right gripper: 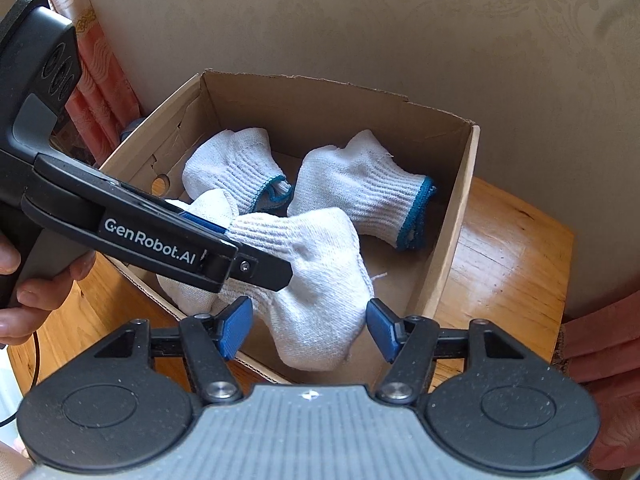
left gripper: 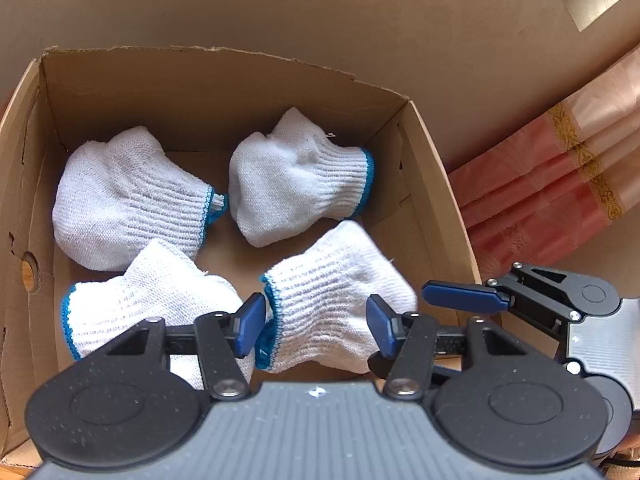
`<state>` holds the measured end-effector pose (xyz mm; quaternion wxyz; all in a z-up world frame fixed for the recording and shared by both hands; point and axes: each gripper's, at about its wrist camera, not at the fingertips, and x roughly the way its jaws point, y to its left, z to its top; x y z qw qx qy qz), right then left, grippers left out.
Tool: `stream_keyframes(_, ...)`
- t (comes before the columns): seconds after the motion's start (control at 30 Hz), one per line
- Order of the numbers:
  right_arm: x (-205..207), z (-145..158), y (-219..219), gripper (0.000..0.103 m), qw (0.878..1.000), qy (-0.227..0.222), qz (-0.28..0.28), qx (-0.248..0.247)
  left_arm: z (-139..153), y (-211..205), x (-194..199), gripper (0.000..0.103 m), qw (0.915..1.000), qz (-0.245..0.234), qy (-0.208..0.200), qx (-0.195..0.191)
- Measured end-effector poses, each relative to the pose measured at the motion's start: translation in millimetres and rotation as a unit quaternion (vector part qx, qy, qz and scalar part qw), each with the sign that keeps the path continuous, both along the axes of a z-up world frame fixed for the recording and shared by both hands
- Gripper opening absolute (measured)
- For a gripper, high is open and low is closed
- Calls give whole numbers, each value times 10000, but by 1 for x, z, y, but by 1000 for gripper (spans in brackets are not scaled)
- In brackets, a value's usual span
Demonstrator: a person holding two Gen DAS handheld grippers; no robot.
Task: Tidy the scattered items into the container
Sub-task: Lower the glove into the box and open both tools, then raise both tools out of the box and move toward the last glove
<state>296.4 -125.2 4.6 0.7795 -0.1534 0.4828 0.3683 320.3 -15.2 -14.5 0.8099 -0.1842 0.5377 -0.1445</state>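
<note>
An open cardboard box (left gripper: 224,76) holds several white knit gloves with blue cuffs. Two lie at the back (left gripper: 124,196) (left gripper: 296,176), one at the near left (left gripper: 152,304). The nearest glove (left gripper: 340,292) sits between my left gripper's (left gripper: 316,328) open blue pads, loose, over the box's near edge. In the right wrist view the same glove (right gripper: 316,280) lies between my right gripper's (right gripper: 308,326) open pads, with the left gripper's arm (right gripper: 152,232) crossing above it. The right gripper also shows at the box's right side in the left wrist view (left gripper: 464,298).
The box (right gripper: 452,248) stands on a round wooden table (right gripper: 508,248) against a beige wall. A pink curtain (left gripper: 552,184) hangs to one side. A hand (right gripper: 36,292) grips the left gripper's handle.
</note>
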Motion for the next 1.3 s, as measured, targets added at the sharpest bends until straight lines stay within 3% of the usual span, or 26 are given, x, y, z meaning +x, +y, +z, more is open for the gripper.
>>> stream_keyframes(0.37,-1,15,-12,72,9996,-85,-183,211,29,1,-10,62,9972,-48,-625,396)
stream_keyframes(0.57,-15,34,-23,80,9985,-310,-300,339,54,-4,-34,70,9885,-296,-1172,912)
stream_keyframes(0.77,-45,51,-41,85,9970,-443,-408,482,70,-12,-77,76,9770,-670,-1635,1192)
stream_keyframes(1.1,-105,42,-74,91,9961,-443,-590,478,65,-28,-157,80,9662,-1114,-1891,1350)
stream_keyframes(1.3,-135,24,-90,91,9965,-352,-700,307,48,-49,-192,81,9562,-1451,-1868,1725)
